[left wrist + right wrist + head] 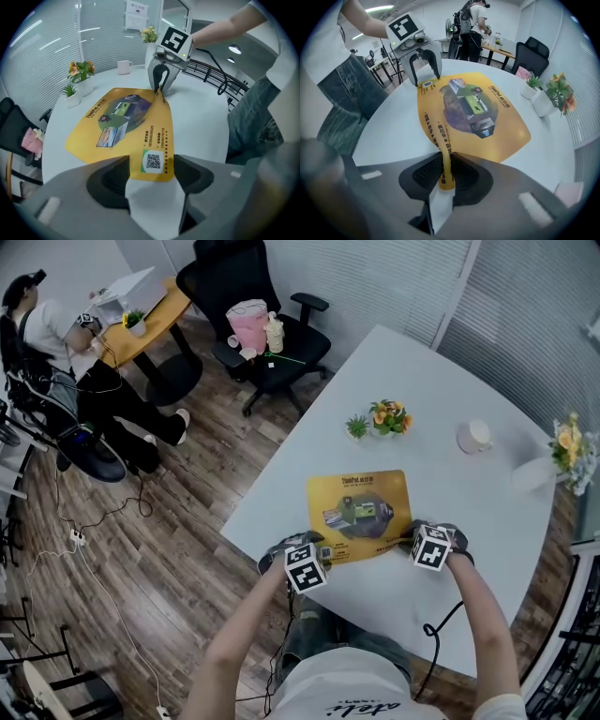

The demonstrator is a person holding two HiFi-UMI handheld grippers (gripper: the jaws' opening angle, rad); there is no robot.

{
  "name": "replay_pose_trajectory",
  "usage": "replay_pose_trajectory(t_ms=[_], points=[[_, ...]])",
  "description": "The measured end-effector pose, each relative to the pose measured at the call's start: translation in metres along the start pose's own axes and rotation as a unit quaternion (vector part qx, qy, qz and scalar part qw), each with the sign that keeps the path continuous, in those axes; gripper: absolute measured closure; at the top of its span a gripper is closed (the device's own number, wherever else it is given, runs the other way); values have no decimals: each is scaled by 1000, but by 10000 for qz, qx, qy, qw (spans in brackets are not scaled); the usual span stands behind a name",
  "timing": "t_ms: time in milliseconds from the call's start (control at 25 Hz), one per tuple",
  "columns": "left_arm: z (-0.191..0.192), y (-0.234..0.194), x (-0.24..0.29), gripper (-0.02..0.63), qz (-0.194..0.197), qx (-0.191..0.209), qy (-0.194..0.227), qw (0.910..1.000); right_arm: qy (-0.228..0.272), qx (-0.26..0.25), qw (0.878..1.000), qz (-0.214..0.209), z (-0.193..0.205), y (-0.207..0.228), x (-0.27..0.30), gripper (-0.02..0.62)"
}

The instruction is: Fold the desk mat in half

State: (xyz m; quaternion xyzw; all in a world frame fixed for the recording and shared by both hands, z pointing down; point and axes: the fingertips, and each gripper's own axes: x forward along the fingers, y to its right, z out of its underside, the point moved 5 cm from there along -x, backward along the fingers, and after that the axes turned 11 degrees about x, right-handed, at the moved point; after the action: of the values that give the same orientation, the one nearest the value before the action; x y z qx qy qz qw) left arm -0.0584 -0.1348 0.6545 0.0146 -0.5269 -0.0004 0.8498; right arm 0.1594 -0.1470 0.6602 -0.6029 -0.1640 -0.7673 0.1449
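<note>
**Q:** What does the head view show?

**A:** A yellow printed desk mat [361, 512] lies on a white table [450, 381], close to the edge where the person stands. The left gripper [327, 553] is at the mat's near left corner and the right gripper [410, 538] is at its near right corner. Both point steeply down. Beyond the mat stand a small potted plant [357, 426], a pot of orange flowers [389, 416] and a white mug [475, 435].

**Q:** And the left gripper view?

**A:** The left gripper's two dark jaws stand apart. The mat's corner, with its QR code [153, 161], lies between them on the table, but the pads do not press on it. Across the mat, the right gripper pinches the opposite corner.

**Q:** What about the right gripper view?

**A:** The right gripper's jaws are closed tight on the mat's corner. The thin yellow edge stands upright between the ribbed pads, lifted off the table. The rest of the mat lies flat. At the far corner, the left gripper's fingers straddle the mat with a gap between them.
</note>
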Motion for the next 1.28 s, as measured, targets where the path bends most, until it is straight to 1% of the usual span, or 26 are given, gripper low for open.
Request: replay_pose_trajectory(t_ms=[80, 160, 320, 480, 600, 840, 920, 1040, 1080, 1160, 1280], points=[[-2, 2, 3, 290, -125, 132, -53, 9998, -23, -12, 10000, -14, 0, 0, 0, 509], [-4, 5, 8, 285, -163, 282, -137, 9994, -81, -97, 9999, -5, 0, -1, 3, 509], [-7, 6, 12, 288, -53, 521, -290, 9982, -130, -160, 9998, -1, 2, -1, 5, 506], [-8, 7, 12, 294, 84, 618, -331, 9975, -108, -126, 9999, 3, 0, -3, 5, 505], [-9, 7, 12, 324, 241, 603, -331, 9973, -88, -120, 9999, -5, 0, -3, 5, 505], [-11, 0, 15, 337, 372, 436, -321, 9978, -77, -170, 9998, -63, 1, 1, 5, 508], [-10, -4, 14, 373, 278, 350, -251, 9987, -82, -169, 9998, -63, 1, 1, 6, 508], [-8, -11, 12, 467, 112, 220, -137, 9996, -99, -159, 9998, -70, 1, -1, 5, 503], [-8, -11, 11, 477, 105, 198, -126, 9997, -103, -160, 9998, -66, 1, -2, 5, 503], [-9, -11, 9, 477, 151, 195, -108, 9996, -94, -156, 9998, -53, 0, -2, 3, 503], [-11, -11, 5, 483, 228, 268, -59, 9994, -47, -138, 9999, -54, 0, -1, 0, 503]])
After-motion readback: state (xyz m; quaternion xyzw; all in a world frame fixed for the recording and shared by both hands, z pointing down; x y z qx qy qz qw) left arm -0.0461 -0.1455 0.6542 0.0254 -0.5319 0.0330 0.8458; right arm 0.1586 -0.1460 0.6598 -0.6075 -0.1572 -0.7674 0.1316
